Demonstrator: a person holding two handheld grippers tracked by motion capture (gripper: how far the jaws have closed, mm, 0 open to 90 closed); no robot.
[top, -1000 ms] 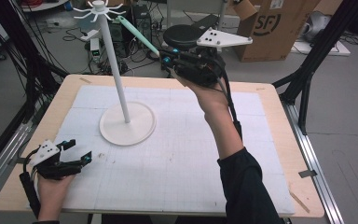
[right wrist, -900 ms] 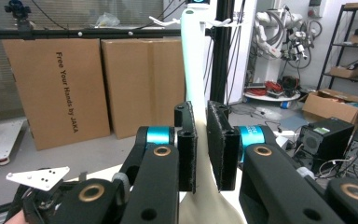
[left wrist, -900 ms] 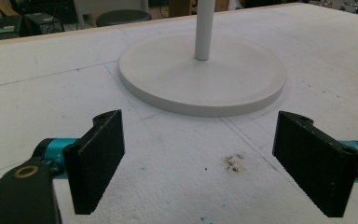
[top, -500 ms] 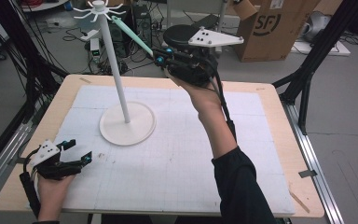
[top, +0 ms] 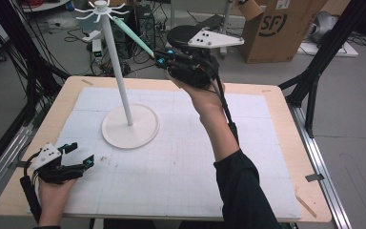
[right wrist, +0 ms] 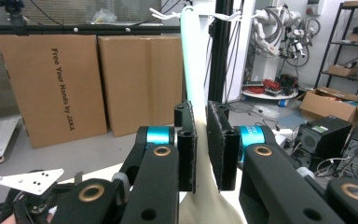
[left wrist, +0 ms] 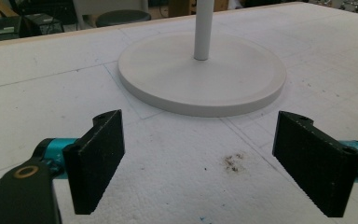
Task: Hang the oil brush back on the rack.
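High view: the right claw (top: 158, 58) is raised above the far edge of the desk (top: 276, 119), at about 12 o'clock from the desk centre. Its jaws are clamped on the lower end of a pale green shoehorn (top: 132, 35), a long slender piece that slants up toward 10 o'clock. The upper end of the shoehorn reaches the hook crown (top: 100, 8) at the top of the white stand (top: 118, 67); whether it touches a hook cannot be told. The stand's round base (top: 143, 131) rests on the white mat (top: 181, 171), at about 10 o'clock from the desk centre.

Right gripper view: the two black pads press on the shoehorn (right wrist: 192, 60) from both sides, and the piece rises straight up between them toward the hooks.

Left claw (top: 79, 154) rests low at the desk's near left corner, about 8 o'clock. Left gripper view: its jaws stand wide apart with nothing between them, and the base (left wrist: 200, 77) lies ahead at 12 o'clock.
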